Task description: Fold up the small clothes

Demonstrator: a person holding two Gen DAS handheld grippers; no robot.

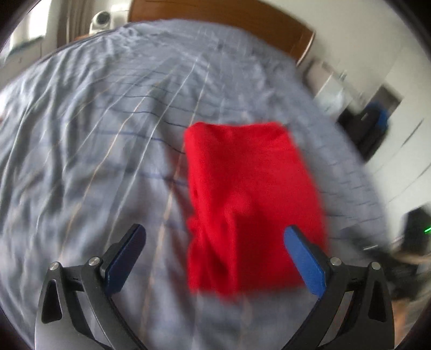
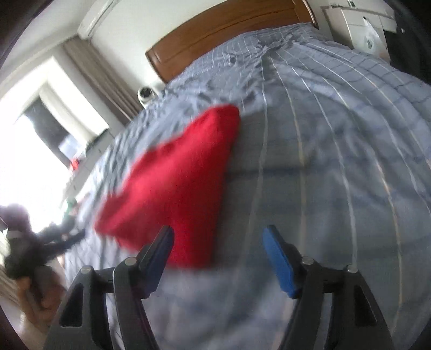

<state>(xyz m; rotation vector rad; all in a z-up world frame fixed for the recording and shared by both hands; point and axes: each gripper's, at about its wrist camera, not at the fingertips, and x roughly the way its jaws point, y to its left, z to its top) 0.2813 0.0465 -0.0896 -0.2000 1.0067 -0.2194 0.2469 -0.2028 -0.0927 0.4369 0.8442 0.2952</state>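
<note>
A red garment point(image 1: 247, 193) lies folded into a rough rectangle on the grey-blue checked bed sheet point(image 1: 94, 134). My left gripper point(image 1: 215, 242) is open and empty, hovering above the garment's near edge, its right finger over the cloth. In the right wrist view the same red garment point(image 2: 183, 183) lies left of centre on the sheet point(image 2: 336, 161). My right gripper point(image 2: 218, 242) is open and empty, above the garment's near right corner. Both views are motion-blurred.
A wooden headboard point(image 1: 215, 13) stands at the far end of the bed, also shown in the right wrist view point(image 2: 221, 35). A white camera point(image 2: 146, 93) sits beside the bed. Dark bags point(image 1: 369, 129) stand on the floor at right. A window point(image 2: 40, 121) is at left.
</note>
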